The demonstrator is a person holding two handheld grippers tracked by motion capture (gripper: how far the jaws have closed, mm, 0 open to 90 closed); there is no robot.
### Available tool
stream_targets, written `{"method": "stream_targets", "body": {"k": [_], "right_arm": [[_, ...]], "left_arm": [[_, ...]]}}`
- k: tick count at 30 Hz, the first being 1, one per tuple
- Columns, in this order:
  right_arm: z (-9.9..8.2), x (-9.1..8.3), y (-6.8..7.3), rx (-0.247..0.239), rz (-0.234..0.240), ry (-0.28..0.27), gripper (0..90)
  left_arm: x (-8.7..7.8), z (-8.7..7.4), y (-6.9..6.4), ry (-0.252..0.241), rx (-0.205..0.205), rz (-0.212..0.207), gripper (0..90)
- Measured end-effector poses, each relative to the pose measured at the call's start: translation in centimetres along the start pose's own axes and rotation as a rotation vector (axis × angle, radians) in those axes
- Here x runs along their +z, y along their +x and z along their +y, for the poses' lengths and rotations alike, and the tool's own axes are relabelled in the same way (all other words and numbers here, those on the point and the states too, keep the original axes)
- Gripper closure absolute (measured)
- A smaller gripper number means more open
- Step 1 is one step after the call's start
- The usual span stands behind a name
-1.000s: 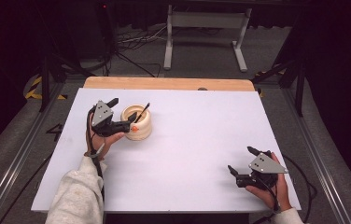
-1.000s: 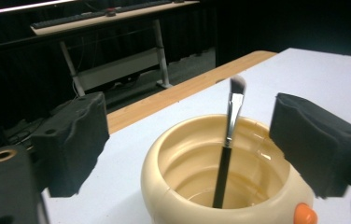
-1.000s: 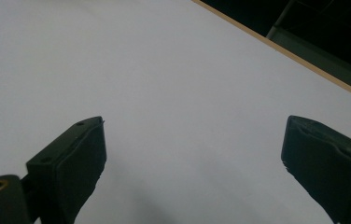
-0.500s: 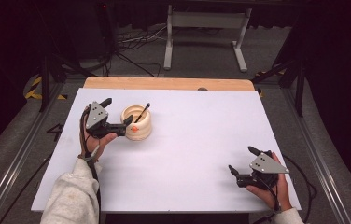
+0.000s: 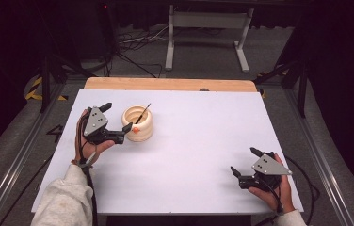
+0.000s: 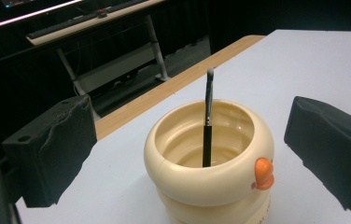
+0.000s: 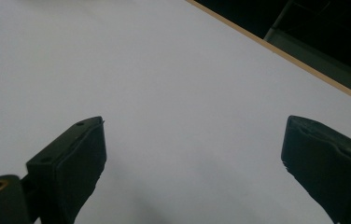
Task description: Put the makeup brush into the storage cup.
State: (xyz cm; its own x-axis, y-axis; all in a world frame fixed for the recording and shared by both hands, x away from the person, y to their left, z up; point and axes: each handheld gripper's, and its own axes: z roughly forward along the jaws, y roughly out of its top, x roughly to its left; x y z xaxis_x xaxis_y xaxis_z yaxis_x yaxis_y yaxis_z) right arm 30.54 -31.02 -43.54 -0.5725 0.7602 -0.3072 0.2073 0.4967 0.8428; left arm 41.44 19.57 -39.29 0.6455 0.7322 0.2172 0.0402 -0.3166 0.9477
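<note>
A cream ringed pot [image 5: 137, 127] with a small orange knob on its side stands at the left of the white table [image 5: 198, 136]. A thin black stick [image 5: 142, 113] leans inside it, its top past the rim. My left gripper [image 5: 116, 116] is open just left of the pot, one jaw tip near the pot's side. In the left gripper view the pot [image 6: 211, 172] and stick [image 6: 207, 121] sit between and beyond the wide-apart jaws of the left gripper [image 6: 190, 123]. My right gripper [image 5: 244, 161] rests open near the front right; in its own view this right gripper [image 7: 197, 140] has bare table between its jaws.
A wooden strip [image 5: 165, 84] runs along the table's far edge. Behind it are a metal stand [image 5: 203, 33] and cables on the dark floor. Rails run along both sides of the table.
My left gripper has drawn back slightly to the left, away from the pot. The right gripper and the pot have stayed put.
</note>
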Motion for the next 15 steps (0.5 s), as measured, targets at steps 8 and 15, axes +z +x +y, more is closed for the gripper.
{"method": "stream_targets", "body": {"k": [8,15], "right_arm": [[0.0,-0.1,0.0,0.002,-0.003,-0.002,7.0],[0.0,-0.2,-0.1,-0.001,-0.006,-0.004,6.9]], "left_arm": [[-1.2,0.6,-0.9,-0.015,0.035,-0.027,3.1],[-2.0,0.8,-1.4,-0.018,0.053,-0.038,3.1]]}}
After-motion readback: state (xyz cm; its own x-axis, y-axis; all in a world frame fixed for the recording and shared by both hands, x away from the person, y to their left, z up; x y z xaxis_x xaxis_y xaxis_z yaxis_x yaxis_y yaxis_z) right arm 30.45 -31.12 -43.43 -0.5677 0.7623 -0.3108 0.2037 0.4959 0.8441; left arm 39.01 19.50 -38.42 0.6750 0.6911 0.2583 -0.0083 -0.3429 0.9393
